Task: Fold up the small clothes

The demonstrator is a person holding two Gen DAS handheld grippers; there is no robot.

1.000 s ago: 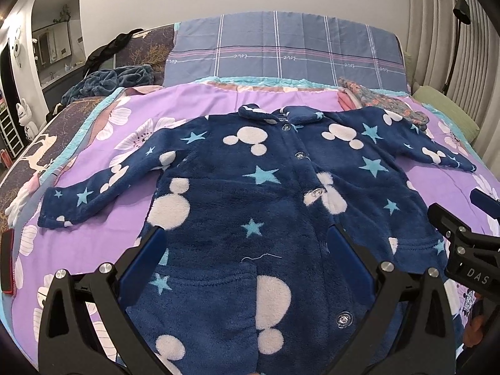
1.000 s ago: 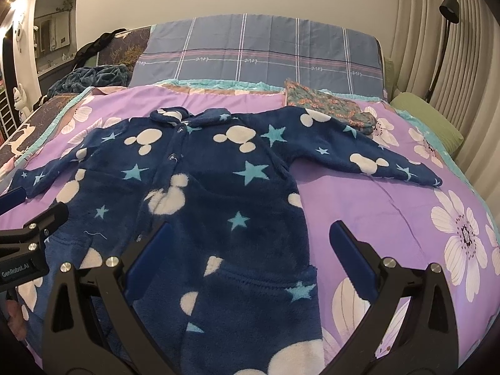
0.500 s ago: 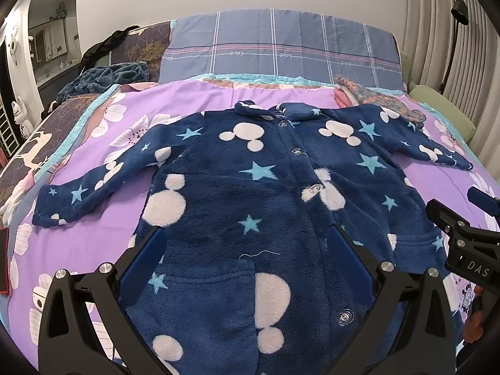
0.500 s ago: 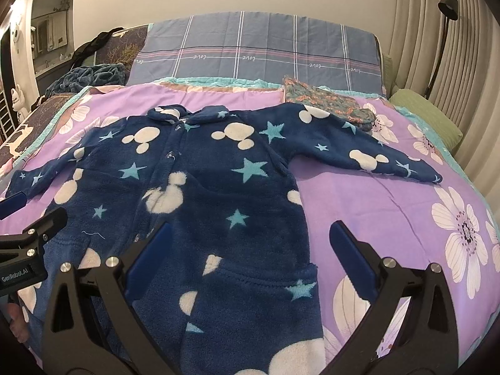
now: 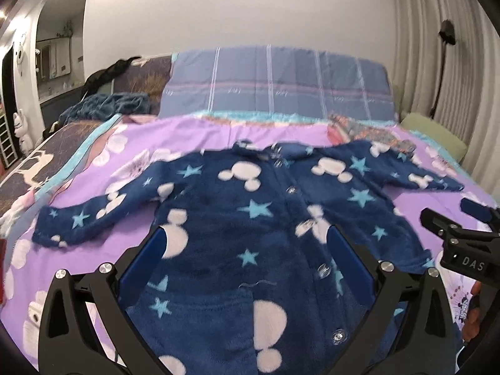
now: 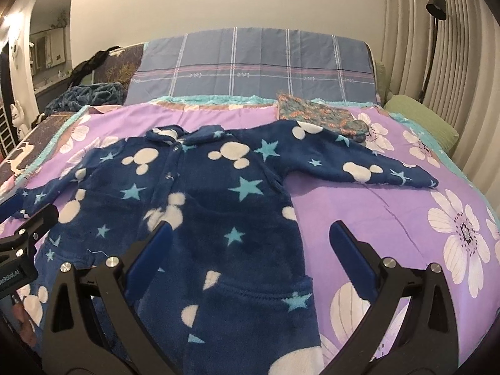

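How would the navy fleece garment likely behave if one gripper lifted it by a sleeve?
The navy fleece garment lies limp on the bedspread, so it would probably drape and trail. Its plush pile suggests pads would grip it without slipping. Both grippers hang open above it.

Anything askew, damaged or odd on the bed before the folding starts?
Little stands out. The navy fleece jacket lies flat, buttoned, sleeves spread. A loose pale thread sits on its front near the lower buttons. The right sleeve overlaps the folded floral cloth. Both claws are open, holding nothing.
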